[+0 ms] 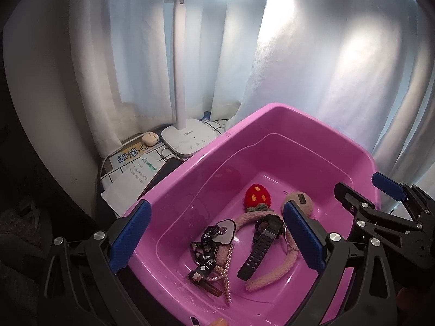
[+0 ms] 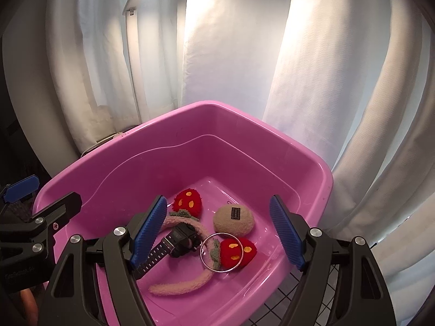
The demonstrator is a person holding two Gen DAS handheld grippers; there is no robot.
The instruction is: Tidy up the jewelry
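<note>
Grippers first: your left gripper (image 1: 216,235) and your right gripper (image 2: 218,232) both hover over the near rim of the pink plastic tub (image 2: 190,125), each with its blue-padded fingers spread wide and nothing between them.

Below them, on the tub floor, lies the jewelry: a black rubber-strapped digital watch (image 2: 178,241), a thin silver metal bangle (image 2: 221,252), a fuzzy pink headband with red strawberry ornaments (image 2: 187,201), a black printed ribbon hair clip (image 1: 204,252) and a white pearl-bead strand (image 1: 227,274).

Judged from this layout, the step in hand is selecting one piece to lift out. The bangle rests on a strawberry and the watch lies across the headband, so take the topmost item first and close on it alone.

Beyond the tub stand a white desk lamp (image 1: 189,138), a small beige earbud case (image 1: 150,137) and loose papers (image 1: 133,174); white curtains (image 2: 312,68) hang behind.
</note>
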